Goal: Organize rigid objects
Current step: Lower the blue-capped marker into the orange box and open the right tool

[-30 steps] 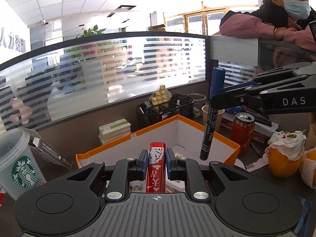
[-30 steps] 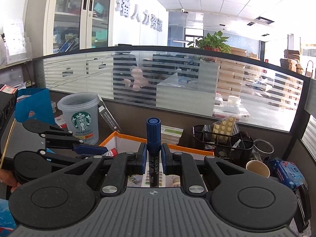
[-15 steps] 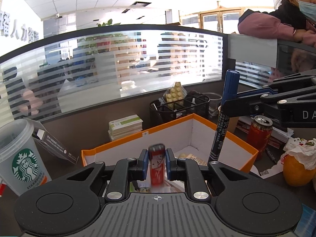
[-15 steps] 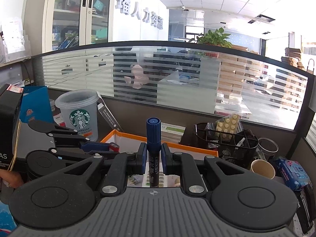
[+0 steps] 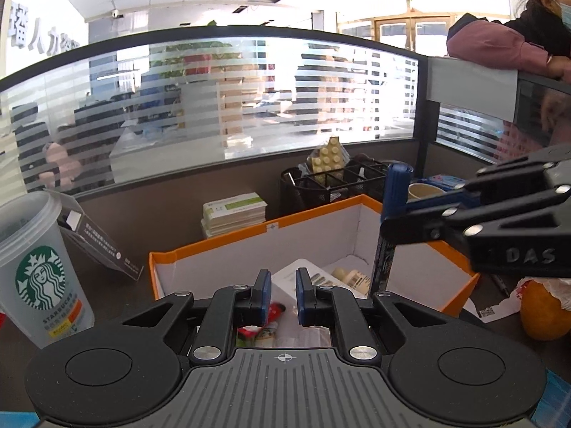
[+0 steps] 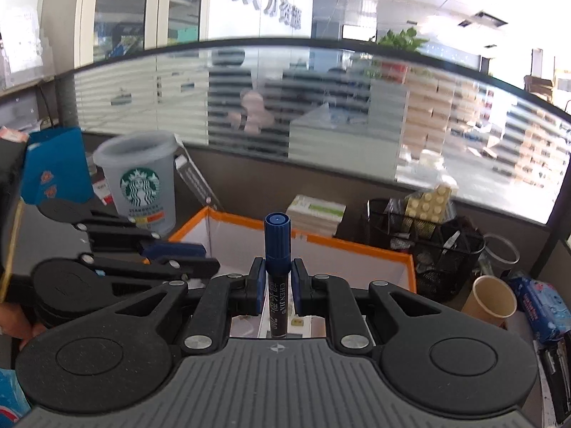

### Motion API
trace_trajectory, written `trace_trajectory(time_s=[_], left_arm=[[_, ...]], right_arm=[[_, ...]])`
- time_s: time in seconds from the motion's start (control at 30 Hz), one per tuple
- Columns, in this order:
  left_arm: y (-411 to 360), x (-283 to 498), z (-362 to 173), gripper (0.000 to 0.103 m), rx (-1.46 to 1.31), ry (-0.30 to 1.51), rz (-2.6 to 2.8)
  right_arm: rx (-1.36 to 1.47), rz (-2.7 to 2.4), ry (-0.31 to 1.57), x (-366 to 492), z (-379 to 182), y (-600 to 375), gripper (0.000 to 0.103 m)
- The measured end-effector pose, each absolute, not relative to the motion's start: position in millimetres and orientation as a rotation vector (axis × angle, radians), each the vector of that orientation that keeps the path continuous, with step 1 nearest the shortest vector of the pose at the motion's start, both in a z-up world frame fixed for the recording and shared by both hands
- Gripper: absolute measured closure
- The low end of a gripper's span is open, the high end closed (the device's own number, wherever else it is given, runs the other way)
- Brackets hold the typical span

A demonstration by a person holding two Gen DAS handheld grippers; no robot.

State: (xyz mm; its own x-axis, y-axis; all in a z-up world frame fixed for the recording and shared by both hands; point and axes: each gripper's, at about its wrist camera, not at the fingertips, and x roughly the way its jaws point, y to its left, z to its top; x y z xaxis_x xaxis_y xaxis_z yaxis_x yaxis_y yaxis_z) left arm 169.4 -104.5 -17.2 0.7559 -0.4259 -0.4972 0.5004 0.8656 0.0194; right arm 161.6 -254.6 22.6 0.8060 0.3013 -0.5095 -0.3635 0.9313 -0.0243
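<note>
Over the orange box (image 5: pixel 360 202), left gripper (image 5: pixel 279 290) jaws parted — empty, right gripper (image 6: pixel 278 281) clamping blue marker (image 6: pixel 277 253)

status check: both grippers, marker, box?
Left gripper open, empty, over the orange box. Right gripper shut on blue marker, upright above the box's right side. Nothing blocking the drop.

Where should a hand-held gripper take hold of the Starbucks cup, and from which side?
Probably at the rim of the Starbucks cup, coming down from above with one finger inside and one outside. It stands upright and open-topped, and its tapered body looks too wide for the finger gap. The leaning card crowds its right side, so a side approach seems poorer.
</note>
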Motion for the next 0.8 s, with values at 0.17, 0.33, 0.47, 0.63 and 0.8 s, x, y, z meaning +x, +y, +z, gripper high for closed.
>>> trace_trajectory(time_s=[0.17,0.33,0.47,0.63,0.8], left_arm=[[-98.9,170.3,-20.7,0.091,0.156,0.511,-0.497],[-90.9,174.3,-23.3,0.091,0.146,0.517,-0.485],[-86.0,175.6,-23.4,0.091,0.144,0.515,-0.478],[-82.9,173.9,-26.2,0.090,0.136,0.517,-0.477],[-79.0,171.6,-31.1,0.090,0.118,0.520,-0.462]], right_arm=[[-0.085,0.385,0.548,172.8,20.2,-252.3,0.089],[-0.030,0.454,0.563,175.3,25.8,-249.5,0.089],[0.067,0.515,0.636,189.6,16.8,-250.5,0.089],[0.174,0.512,0.756,221.8,-10.9,-253.2,0.089],[0.079,0.412,0.830,235.6,-36.4,-242.9,0.089]])
